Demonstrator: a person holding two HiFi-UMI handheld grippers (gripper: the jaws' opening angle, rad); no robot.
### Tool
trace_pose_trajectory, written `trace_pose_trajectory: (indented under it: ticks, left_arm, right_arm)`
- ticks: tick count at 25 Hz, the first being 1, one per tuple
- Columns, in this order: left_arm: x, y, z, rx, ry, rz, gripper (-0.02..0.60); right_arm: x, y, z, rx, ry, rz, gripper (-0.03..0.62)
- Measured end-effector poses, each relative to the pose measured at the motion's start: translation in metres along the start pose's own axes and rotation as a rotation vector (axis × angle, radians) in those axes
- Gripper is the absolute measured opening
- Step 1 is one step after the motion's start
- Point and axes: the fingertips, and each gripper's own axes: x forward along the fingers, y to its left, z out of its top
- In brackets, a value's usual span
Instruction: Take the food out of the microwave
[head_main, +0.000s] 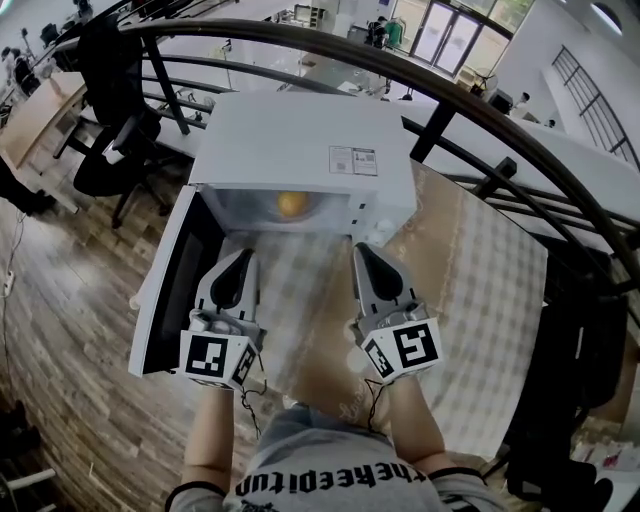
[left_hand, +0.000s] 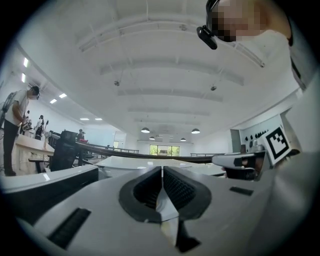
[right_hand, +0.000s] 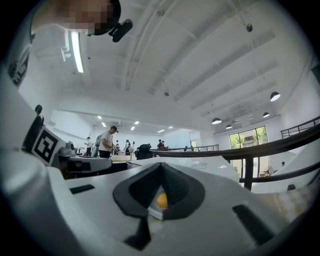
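Plainly, the food (head_main: 291, 204), a small round orange item, sits inside the open microwave (head_main: 300, 140), near the middle of the lit cavity. In the right gripper view it shows as an orange spot (right_hand: 161, 200) through the gap below the closed jaw tips. The white microwave stands on a counter (head_main: 480, 300) covered with a pale checked cloth, and its door (head_main: 170, 285) is swung out to the left. The 2 tools hang side by side in front of the opening, well short of the food. The left hand-held gripper (head_main: 243, 256) has its jaws pressed together with nothing between them. The right hand-held gripper (head_main: 362, 250) is likewise closed and empty. A dark curved railing (head_main: 480, 110) arcs behind the microwave.
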Motion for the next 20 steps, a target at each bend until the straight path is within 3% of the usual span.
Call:
trace_pose_trajectory:
  ticks: [13,20]
  left_arm:
    - [0.051,-0.004,-0.089,-0.010,0.136,-0.046,0.015]
    - [0.082,-0.002,-0.140,-0.012,0.225,-0.083,0.152]
  right_arm:
    - [0.010,-0.021,-0.044,0.055,0.073,-0.002,0.005]
    - [0.012,-0.023,-0.058,0.064,0.096,0.000,0.005]
